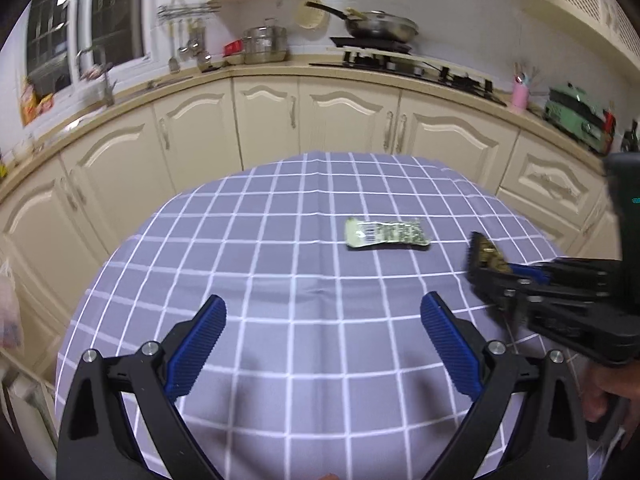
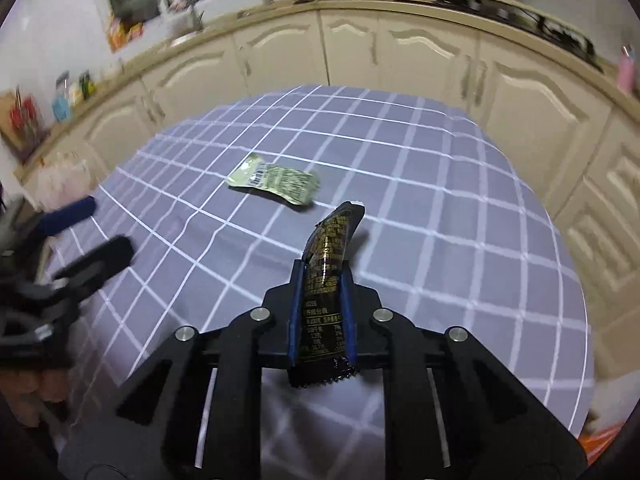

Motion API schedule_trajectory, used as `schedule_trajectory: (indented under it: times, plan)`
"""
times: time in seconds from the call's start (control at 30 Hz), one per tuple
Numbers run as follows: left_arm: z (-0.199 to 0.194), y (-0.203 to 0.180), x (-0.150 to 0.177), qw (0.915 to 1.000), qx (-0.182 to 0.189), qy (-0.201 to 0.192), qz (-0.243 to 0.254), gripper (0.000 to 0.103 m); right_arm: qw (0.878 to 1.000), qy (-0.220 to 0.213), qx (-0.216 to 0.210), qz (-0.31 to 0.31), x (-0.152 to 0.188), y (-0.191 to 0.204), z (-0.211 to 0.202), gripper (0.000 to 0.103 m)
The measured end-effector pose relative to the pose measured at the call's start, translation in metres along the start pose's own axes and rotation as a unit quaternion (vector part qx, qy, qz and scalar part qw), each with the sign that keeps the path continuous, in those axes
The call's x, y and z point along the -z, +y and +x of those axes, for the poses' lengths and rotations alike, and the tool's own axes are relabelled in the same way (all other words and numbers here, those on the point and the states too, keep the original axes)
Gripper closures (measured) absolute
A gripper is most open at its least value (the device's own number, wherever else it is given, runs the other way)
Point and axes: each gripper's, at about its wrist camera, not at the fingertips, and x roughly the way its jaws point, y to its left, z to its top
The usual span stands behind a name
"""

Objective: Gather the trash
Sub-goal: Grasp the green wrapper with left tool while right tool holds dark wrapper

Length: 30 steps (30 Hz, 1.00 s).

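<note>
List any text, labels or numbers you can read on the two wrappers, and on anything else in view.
Black wrapper, clamped in the shut jaws of the right gripper: gold print and a table of figures, too small and blurred to read.
Green wrapper lying on the checked tablecloth: barcode and dense print, unreadable.
Counter items: no legible text.

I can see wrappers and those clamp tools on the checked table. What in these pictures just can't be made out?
- Black wrapper: its small print is unreadable in the right wrist view; in the left wrist view the right gripper is blurred and covers most of it.
- Green wrapper: text too small, both views.
- Any trash bin: in neither view.
- Table: near edge hidden behind the left gripper.
</note>
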Motion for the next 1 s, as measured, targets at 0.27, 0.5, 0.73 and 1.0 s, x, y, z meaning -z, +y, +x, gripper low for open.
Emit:
schedule_trajectory:
  times: [0.27, 0.5, 0.73, 1.0]
  plan:
    - [0.048, -0.041, -0.032, 0.9882, 0.023, 0.017, 0.150, 0.007, 0.998, -0.027, -0.022, 0.049, 0.018, -0.037, -0.040, 0.086]
    - [0.102, -0.056, -0.055, 0.9571, 0.078, 0.040, 0.276, 0.007, 0.997, -0.034, -0.017, 0.062, 0.023, -0.043, -0.050, 0.086]
    - [0.095, -0.062, -0.053, 0.9502, 0.157, 0.068, 0.261, 0.079, 0.996, -0.044, -0.009, 0.072, 0.022, -0.043, -0.056, 0.086]
    - [0.051, -0.077, -0.022, 0.9572, 0.133, 0.059, 0.250, 0.088, 0.995, -0.067, -0.012, 0.077, 0.034, -0.041, -0.086, 0.086]
